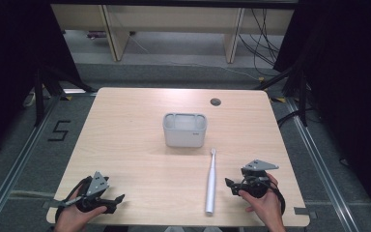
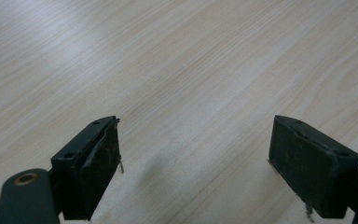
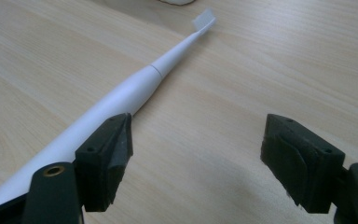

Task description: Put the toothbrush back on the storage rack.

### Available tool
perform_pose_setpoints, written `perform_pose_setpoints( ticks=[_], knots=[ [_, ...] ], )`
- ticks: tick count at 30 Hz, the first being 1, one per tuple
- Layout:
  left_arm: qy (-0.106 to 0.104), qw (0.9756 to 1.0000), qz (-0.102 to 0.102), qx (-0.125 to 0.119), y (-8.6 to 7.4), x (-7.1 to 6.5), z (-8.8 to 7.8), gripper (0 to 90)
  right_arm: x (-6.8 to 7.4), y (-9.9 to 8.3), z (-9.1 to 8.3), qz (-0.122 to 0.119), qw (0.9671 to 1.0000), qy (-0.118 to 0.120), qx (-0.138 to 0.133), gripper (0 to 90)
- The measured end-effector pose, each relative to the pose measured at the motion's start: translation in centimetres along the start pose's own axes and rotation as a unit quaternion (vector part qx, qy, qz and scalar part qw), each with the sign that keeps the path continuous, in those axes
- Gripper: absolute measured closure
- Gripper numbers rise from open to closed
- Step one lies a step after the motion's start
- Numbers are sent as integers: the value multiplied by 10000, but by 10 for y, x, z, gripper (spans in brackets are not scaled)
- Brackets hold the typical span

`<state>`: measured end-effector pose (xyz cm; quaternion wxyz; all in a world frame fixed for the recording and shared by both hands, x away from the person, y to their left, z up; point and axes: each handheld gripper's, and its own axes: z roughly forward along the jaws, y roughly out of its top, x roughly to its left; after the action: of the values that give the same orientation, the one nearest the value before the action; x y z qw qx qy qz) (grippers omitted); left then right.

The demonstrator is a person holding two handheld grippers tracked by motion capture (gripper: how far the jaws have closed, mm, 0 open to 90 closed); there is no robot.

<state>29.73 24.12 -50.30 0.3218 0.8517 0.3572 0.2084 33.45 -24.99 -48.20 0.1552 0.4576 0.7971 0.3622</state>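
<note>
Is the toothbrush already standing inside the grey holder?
No, the white toothbrush lies flat on the wooden table, in front of the grey holder and apart from it.

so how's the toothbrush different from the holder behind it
The toothbrush lies flat on the table; the holder stands upright. The toothbrush is long and slim, the holder squat and boxy with open compartments on top. The toothbrush is white, the holder pale grey. Neither is held, and they lie apart.

Soft overhead light, dim dark surroundings.
</note>
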Motion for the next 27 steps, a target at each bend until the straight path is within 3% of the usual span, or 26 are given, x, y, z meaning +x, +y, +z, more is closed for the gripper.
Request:
perform_pose_setpoints(
  ticks=[1, 2, 4, 5, 7, 9, 11, 12, 13, 15, 17, 18, 19, 20, 21, 27],
  knots=[
    [0, 10000, -9, 1, 0, 0, 0, 158, 3, 0, 0, 80, 10000, -39, 38, 255],
    [-1, 10000, -8, 3, 0, 0, 0, 158, 2, 0, 1, -88, 9999, 44, -33, 264],
    [-3, 10000, 1, 9, 0, 0, 0, 158, 5, 1, 0, 71, 10000, 34, -6, 274],
    [-5, 10000, -5, 4, 0, 0, 0, 158, 4, 2, -1, -93, 9999, 50, 9, 274],
    [-9, 10000, -28, -15, 0, 0, 0, 158, 5, 2, 0, -203, 9998, 46, -70, 283],
    [-15, 10000, 62, 74, 0, 1, 0, 158, 8, 3, -1, -159, 9998, 77, -56, 292],
    [-8, 10000, -29, -48, 0, 0, 1, 158, 10, 3, -1, -104, 9999, 92, -59, 292],
    [-19, 10000, -18, -48, 0, -1, 1, 158, 10, 4, -1, -225, 9996, 176, -76, 299],
    [-7, 10000, 24, -21, 0, 0, 0, 158, 12, 4, -1, -192, 9997, 143, -98, 314],
    [1, 10000, -14, 7, 0, 0, 0, 158, 14, 4, -1, -346, 9991, 198, -153, 350],
    [-3, 10000, -25, -44, -1, 0, 1, 158, 19, 6, -3, -315, 9990, 276, -158, 405],
    [-20, 10000, -24, -54, -1, -1, 1, 158, 23, 7, -5, -186, 9991, 348, -127, 430],
    [-8, 9999, -76, -113, -1, -1, 1, 158, 23, 8, -5, -277, 9987, 384, -192, 465],
    [-25, 10000, 54, -12, 0, 0, 0, 158, 23, 8, -6, -401, 9981, 397, -244, 493],
    [-24, 10000, 41, -25, -1, 0, -1, 158, 26, 9, -7, -342, 9981, 467, -229, 521],
    [-27, 10000, 31, -9, -1, 0, 0, 158, 36, 11, -8, -609, 9951, 667, -410, 693]
  ],
)
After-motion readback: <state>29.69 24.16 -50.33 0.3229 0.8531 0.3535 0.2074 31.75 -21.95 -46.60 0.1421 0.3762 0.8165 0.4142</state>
